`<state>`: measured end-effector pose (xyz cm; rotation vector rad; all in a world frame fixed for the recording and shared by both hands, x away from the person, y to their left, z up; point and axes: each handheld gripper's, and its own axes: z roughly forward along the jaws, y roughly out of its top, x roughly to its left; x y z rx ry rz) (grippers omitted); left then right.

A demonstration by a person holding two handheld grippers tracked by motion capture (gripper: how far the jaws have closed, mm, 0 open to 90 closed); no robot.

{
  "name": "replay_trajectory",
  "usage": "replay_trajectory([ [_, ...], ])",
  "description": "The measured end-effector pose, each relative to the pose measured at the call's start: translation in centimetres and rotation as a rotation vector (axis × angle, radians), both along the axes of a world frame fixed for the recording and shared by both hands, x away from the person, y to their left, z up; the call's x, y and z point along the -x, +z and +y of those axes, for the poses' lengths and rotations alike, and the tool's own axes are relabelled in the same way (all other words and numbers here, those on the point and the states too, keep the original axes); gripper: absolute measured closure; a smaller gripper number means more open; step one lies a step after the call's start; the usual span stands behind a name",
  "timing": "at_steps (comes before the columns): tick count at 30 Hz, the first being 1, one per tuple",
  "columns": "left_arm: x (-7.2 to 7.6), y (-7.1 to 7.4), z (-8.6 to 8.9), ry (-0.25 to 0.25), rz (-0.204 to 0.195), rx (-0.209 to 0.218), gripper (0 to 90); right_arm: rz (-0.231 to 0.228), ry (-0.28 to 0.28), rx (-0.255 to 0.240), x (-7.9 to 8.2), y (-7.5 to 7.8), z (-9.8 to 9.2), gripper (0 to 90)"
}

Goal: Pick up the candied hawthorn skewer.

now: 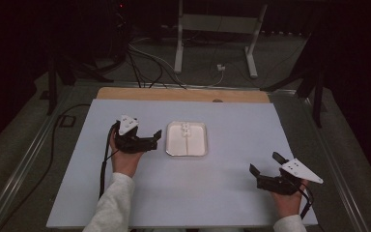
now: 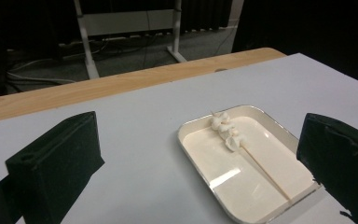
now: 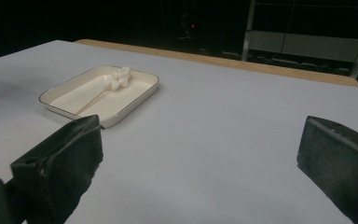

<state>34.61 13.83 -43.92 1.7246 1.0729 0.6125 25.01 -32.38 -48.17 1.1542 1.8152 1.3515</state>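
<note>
A shallow white tray (image 1: 196,144) lies at the middle of the table. In it rests a thin wooden skewer (image 1: 186,131) with small white chunks threaded on its far end. My left gripper (image 1: 155,139) sits just left of the tray, open and empty, jaws pointing at it. In the left gripper view the tray (image 2: 213,156) and the skewer (image 2: 227,129) lie between and beyond the wide-apart jaws of the left gripper (image 2: 200,135). My right gripper (image 1: 264,163) rests near the front right, open and empty. Its own view shows the tray (image 3: 127,91) and skewer (image 3: 120,77) far off to the left.
A pale sheet (image 1: 232,193) covers the table, with a wooden strip (image 1: 183,94) bare along the far edge. Beyond it stand a white frame's legs (image 1: 178,43) and loose cables (image 1: 145,63) on the floor. A cable trails from each gripper.
</note>
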Motion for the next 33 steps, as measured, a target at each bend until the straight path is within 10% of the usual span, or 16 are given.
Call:
replay_trajectory([
  [33,-3.8,-4.3,-6.8,-0.03,0.104,-0.057,0.7,0.003,0.0,0.003,-0.1,-0.1,0.0,0.5],
])
